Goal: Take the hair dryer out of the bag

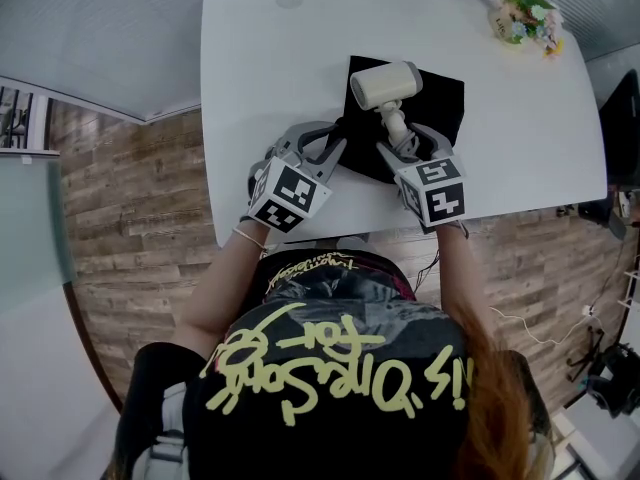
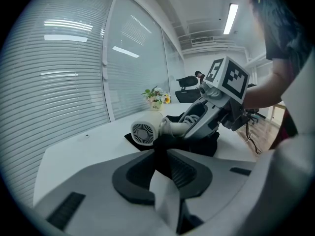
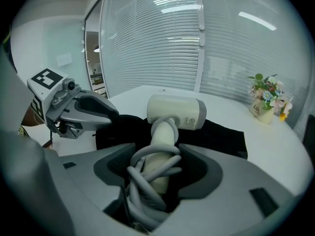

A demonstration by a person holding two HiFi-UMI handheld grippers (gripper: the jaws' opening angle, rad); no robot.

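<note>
Dryer (image 1: 385, 85) lies on the black bag (image 1: 445, 93) mid-table (image 1: 260, 68), head clear, handle end looks still at the bag mouth. Right gripper (image 1: 395, 140) jaws clamped on the handle over the wound cord (image 3: 145, 183). Left gripper (image 1: 335, 143) jaws nearly together, pinching a fold of bag

Risks:
- grip sits on cord loops, not bare handle: loops can roll, dryer twists or slides out
- head looks heavy and sits far from the jaws, likely droops on lift
- left pinch is thin; if it lets go, bag drags along
- loose cord may snag the mouth

Writing: "Life" on the flower pot (image 3: 259, 108); dryer sticker (image 3: 189, 122) too small to read; yellow script on the shirt (image 1: 340, 368) not legible to me
</note>
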